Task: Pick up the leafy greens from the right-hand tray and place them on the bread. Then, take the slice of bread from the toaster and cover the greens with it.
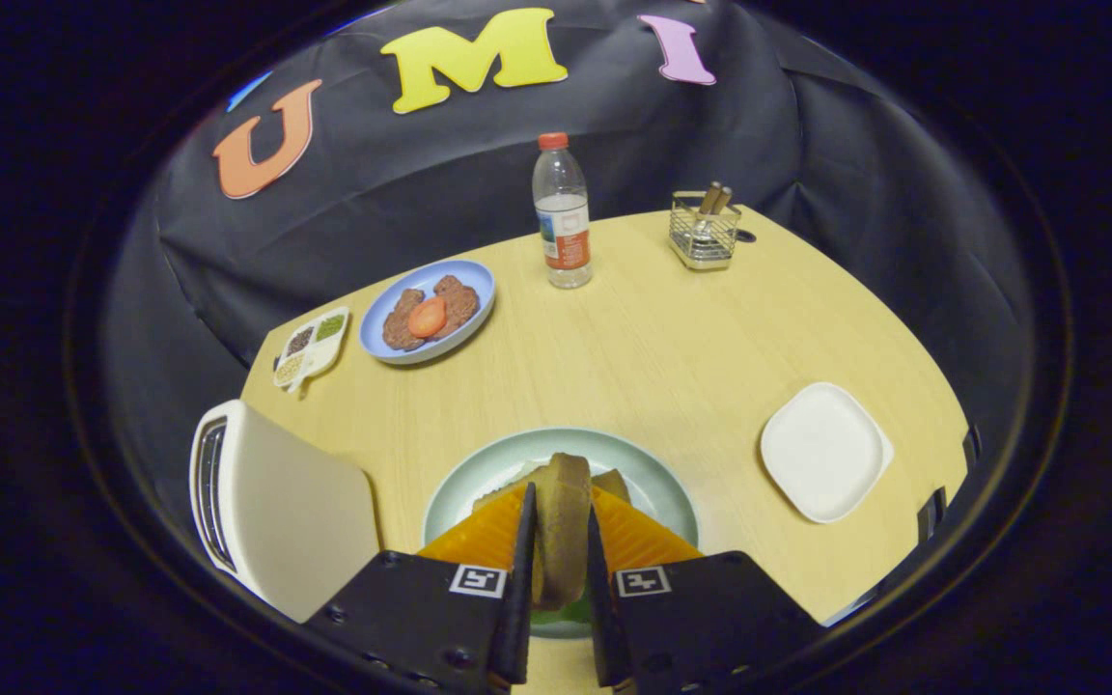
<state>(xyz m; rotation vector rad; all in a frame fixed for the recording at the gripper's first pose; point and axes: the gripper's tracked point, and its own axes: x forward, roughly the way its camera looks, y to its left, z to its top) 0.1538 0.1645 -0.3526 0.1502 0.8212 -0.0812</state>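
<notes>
My gripper (557,541) is shut on a slice of bread (564,507), held on edge between both fingers. It hangs over a pale green plate (479,473) just ahead of the fingers. On that plate a second piece of bread (612,481) peeks out beside the held slice, and a bit of leafy green (570,612) shows low between the fingers. The white toaster (271,507) stands left of the plate, its slots (211,492) facing away to the left. The white square tray (824,450) to the right of the plate is bare.
A blue plate (472,278) with brown patties and a tomato slice (427,316) sits at the back left, next to a small seasoning dish (313,346). A water bottle (562,214) and a wire cutlery holder (704,230) stand at the table's far edge.
</notes>
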